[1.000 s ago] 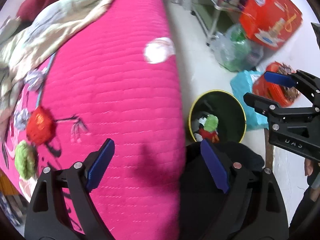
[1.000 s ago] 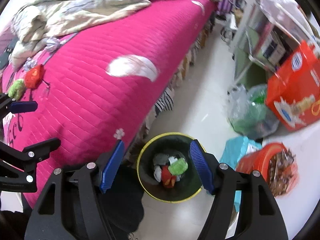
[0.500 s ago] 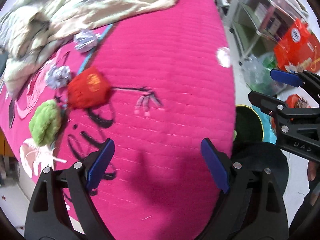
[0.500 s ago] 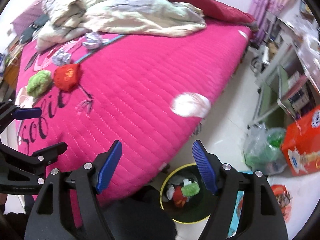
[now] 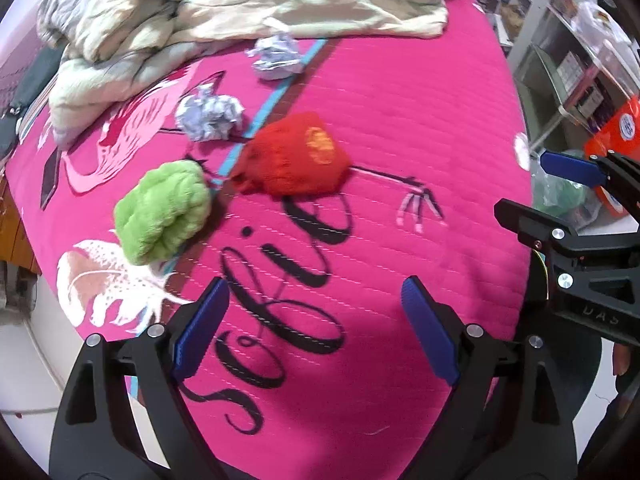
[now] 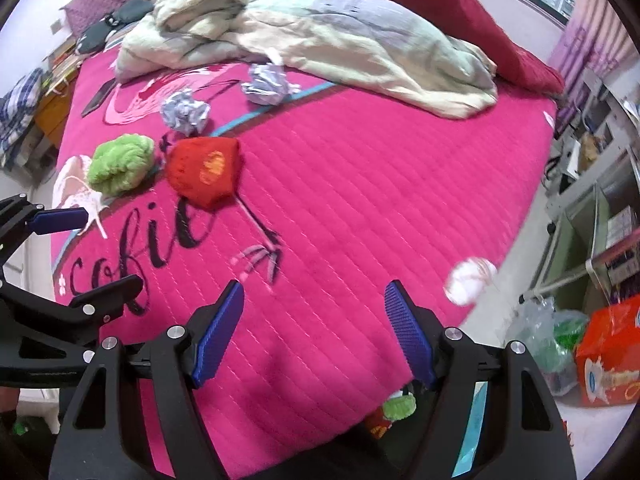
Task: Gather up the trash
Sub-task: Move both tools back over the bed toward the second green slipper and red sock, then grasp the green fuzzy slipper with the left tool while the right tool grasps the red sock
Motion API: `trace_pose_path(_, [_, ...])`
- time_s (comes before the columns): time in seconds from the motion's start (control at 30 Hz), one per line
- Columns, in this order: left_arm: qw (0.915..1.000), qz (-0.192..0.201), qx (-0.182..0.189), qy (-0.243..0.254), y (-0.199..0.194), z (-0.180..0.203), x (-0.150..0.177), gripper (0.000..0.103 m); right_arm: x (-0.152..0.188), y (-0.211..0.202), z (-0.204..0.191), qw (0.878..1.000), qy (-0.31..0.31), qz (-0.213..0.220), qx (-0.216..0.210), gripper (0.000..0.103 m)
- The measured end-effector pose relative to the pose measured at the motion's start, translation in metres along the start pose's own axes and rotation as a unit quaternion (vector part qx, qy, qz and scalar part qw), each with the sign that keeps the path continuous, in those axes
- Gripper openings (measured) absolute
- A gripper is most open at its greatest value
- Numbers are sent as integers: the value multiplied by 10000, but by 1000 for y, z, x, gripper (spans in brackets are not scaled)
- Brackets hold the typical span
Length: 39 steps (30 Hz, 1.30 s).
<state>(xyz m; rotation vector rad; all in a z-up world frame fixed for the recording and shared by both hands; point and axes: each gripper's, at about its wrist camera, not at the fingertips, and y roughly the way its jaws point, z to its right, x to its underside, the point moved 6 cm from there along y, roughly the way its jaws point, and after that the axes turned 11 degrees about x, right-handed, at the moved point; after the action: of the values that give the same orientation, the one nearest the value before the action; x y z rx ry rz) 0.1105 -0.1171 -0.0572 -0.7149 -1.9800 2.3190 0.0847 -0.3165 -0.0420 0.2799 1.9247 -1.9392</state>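
My left fingers (image 5: 200, 328) and right fingers (image 6: 218, 332) are spread wide, holding nothing, above the pink bed (image 5: 420, 128). Beyond my left fingers lie a green ball (image 5: 162, 210), then a red ball (image 5: 294, 160) touching it, and farther off two crumpled paper wads (image 5: 210, 117), with a rumpled blanket (image 5: 240, 4) behind.

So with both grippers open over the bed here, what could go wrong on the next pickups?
1. The green fuzzy wad lies right beside the red knitted wad; the left gripper might snag both or nudge one aside.
2. The crumpled paper ball sits against the rumpled quilt, so fabric could get pinched too.
3. The right gripper is close to the left, so they might collide.
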Motion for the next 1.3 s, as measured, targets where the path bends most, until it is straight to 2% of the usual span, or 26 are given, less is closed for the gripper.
trace_pose_path(0.43, [9994,-26,-58,-351,1,-53,0,86,-32,15,-56,9987,-468,-29,-181,71])
trace_pose_path(0.57, [9990,-22,-147,-414,2,-73,-4,94,-41,20,-68,9983,-541,-12,-202,84])
trace_pose_path(0.73, [9976,-63,-408,-549,9,-108,-14,95,-50,30,-83,9975,-653,-60,-273,85])
trace_pose_path(0.9, [9974,-320,-462,-445,30,-129,-25,97,-58,49,-97,9959,-788,-220,-375,87])
trace_pose_path(1.0, [9975,-562,-171,-404,51,-133,-33,97,-62,61,-105,9946,-892,-317,-430,88])
trace_pose_path(1.03, [9973,-582,-226,-377,56,-134,-36,97,-64,66,-107,9940,-953,-352,-414,88])
trace_pose_path(1.1, [9970,-523,-566,-66,67,-138,-45,97,-67,74,-110,9935,-983,-402,-412,88])
trace_pose_path(1.13, [9970,-446,-627,16,69,-140,-48,93,-70,78,-111,9932,-980,-437,-443,88])
trace_pose_path(1.17, [9968,-350,-717,-16,70,-145,-51,69,-73,83,-112,9929,-974,-464,-500,88])
trace_pose_path(1.2, [9961,-342,-804,-108,70,-152,-51,63,-76,86,-114,9924,-975,-499,-555,88])
trace_pose_path(1.3, [9979,-209,-582,-171,62,-157,-53,57,-83,97,-122,9904,-1054,-565,-695,88])
